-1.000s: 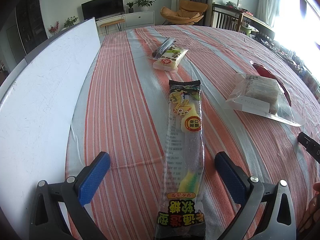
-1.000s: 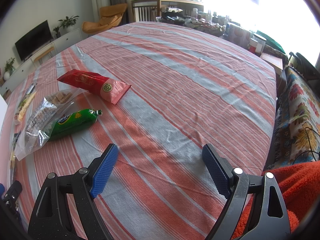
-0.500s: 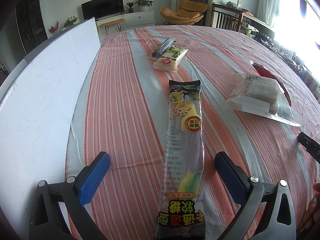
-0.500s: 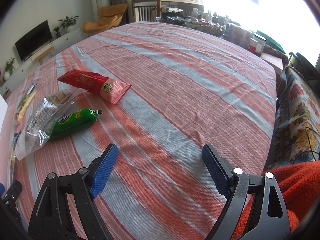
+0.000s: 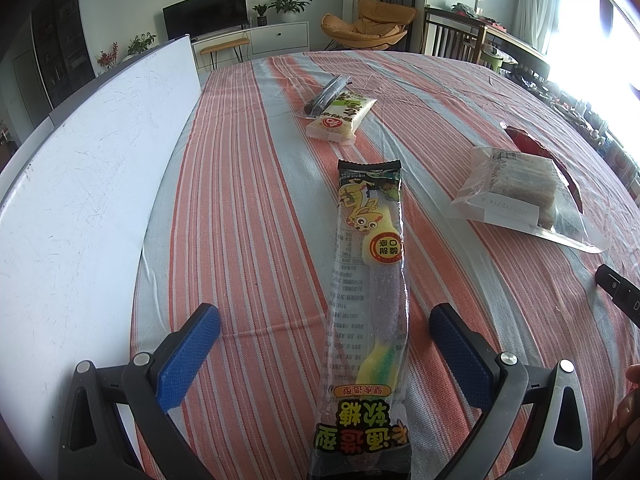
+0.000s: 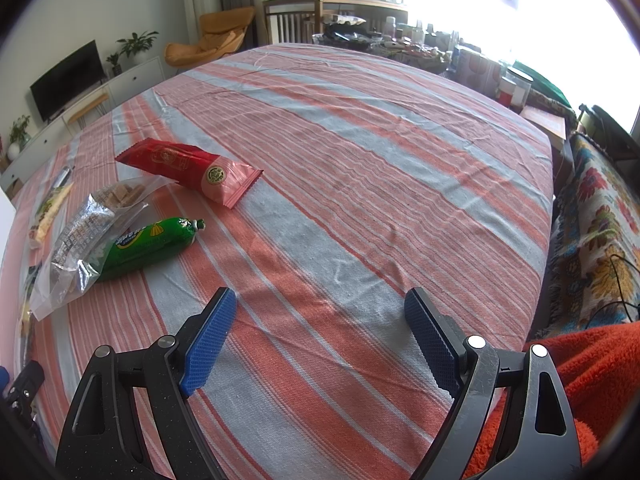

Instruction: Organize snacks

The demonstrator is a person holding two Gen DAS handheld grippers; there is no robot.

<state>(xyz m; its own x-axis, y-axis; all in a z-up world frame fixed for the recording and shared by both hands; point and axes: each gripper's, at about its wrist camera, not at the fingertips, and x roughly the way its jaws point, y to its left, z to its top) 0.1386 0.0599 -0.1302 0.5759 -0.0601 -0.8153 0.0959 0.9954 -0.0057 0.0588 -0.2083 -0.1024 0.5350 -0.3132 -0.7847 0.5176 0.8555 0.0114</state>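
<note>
Both grippers, left and right, unmoved, jaws wide apart; gummy packet still between the left's.

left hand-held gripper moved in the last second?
No. The left hand-held gripper is open astride the long gummy candy pack, and the white board sits at the same place in view.

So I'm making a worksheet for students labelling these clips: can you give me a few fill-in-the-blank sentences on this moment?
1. The long gummy candy packet lies between the fingers of the ____ gripper.
2. Both grippers' jaws are ____; the right gripper holds nothing.
3. The finger pads are coloured ____.
4. The green snack pack lies partly under a ____ bag.

Missing words: left; open; blue; clear
</note>
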